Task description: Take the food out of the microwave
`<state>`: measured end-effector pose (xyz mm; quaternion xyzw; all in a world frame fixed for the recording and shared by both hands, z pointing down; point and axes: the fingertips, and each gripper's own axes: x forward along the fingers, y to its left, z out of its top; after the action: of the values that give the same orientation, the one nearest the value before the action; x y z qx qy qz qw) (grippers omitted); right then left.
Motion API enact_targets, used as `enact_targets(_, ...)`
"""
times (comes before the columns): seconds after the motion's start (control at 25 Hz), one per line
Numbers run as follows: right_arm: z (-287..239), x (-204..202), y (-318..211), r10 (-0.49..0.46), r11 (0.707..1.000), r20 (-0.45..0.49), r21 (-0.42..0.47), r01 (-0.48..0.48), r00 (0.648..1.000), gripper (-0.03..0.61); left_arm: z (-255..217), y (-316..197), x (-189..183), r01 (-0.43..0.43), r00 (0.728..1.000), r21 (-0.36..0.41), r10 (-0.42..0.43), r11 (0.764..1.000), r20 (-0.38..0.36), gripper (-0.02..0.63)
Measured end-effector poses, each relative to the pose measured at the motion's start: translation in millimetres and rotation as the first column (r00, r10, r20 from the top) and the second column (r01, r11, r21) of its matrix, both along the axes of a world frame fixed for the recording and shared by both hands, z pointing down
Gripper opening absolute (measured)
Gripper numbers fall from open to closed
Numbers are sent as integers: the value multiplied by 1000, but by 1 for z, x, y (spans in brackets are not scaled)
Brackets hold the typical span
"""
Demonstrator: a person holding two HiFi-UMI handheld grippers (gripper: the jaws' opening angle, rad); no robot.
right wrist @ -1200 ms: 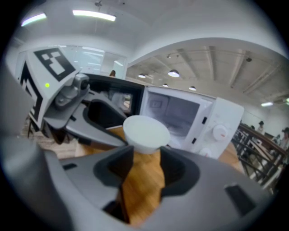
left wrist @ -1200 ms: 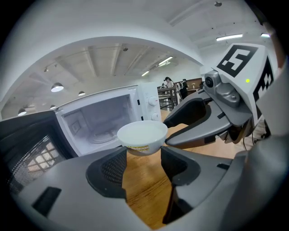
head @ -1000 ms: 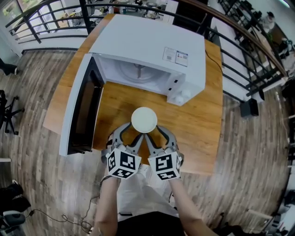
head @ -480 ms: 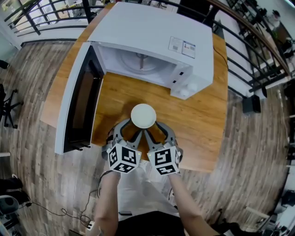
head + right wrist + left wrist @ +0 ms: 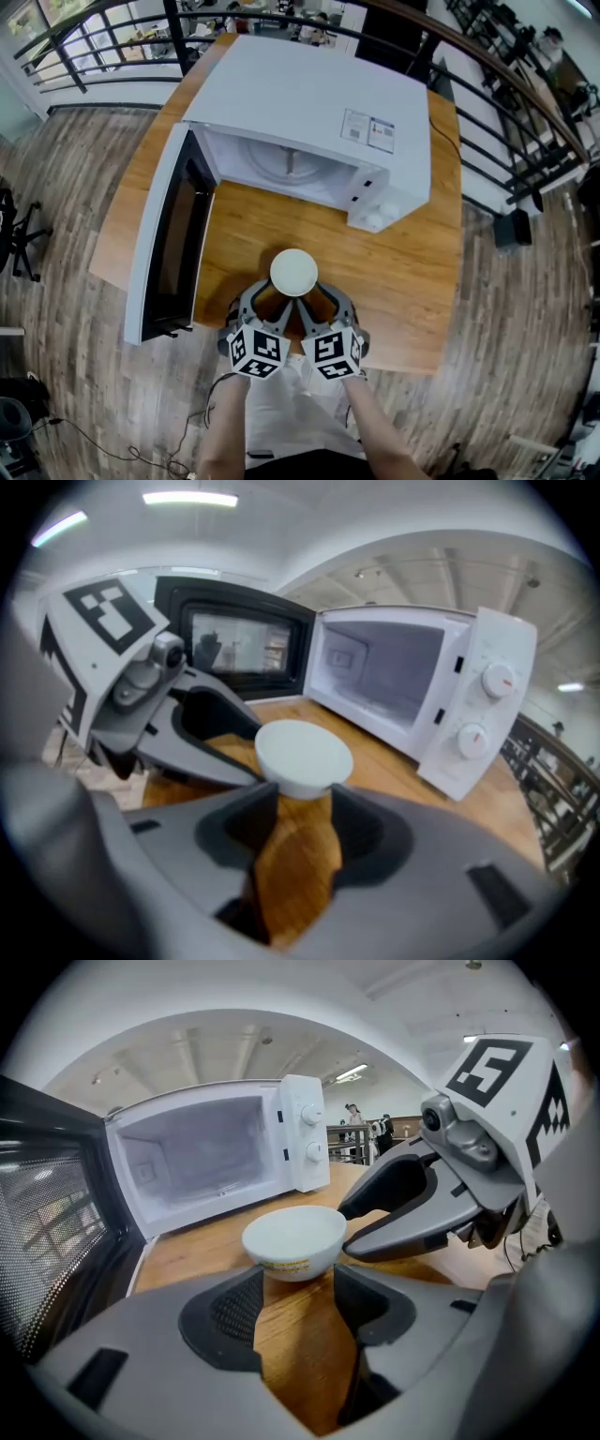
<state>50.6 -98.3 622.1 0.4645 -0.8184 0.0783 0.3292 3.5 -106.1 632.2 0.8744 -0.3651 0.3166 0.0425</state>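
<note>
A white bowl [image 5: 293,272] hangs low over the wooden table [image 5: 403,272], in front of the microwave [image 5: 309,103]. Both grippers hold it from the near side. My left gripper [image 5: 265,298] has its jaws set wide around the bowl's lower left side [image 5: 293,1239], and the pads press on it. My right gripper [image 5: 323,298] grips the lower right side [image 5: 303,755] in the same way. What the bowl holds is not visible. Whether its base touches the wood I cannot tell.
The microwave's door [image 5: 169,234] stands swung open to the left, and the chamber [image 5: 202,1157] has nothing inside but its turntable. The table's near edge runs just under the grippers. A railing [image 5: 487,103] curves behind the table.
Both grippers have sunk toward the tabletop with the bowl still between them, and they sit lower in the head view. The jaws have not changed.
</note>
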Motion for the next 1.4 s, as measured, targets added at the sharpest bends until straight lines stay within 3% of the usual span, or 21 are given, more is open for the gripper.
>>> enact_targets(0.36,3,-3,4,-10,1000,14,-12,10,1000,198,6,6,-4,0,1000,-47,0,999,-1,259)
enact_targets(0.52,-4,-2,8,27,999,139,-48,-21,990,189,-2,4,-13,38,997,-47,-41,998,-59,261)
enact_targets(0.8,-29,22,18,113,994,202,-30,-109,973,171,-29,13,-34,92,985,-26,-95,995,-144,236)
enact_targets(0.96,-53,28,16,127,990,226,27,-137,966,87,-64,9,-39,130,969,25,-122,991,-214,151)
enact_targets(1.16,-84,36,13,148,983,272,63,-171,951,43,-101,1,-40,171,947,69,-145,983,-286,44)
enact_targets(1.4,-152,54,5,162,964,422,123,-234,892,38,-155,-13,-39,238,887,72,-186,969,-423,31)
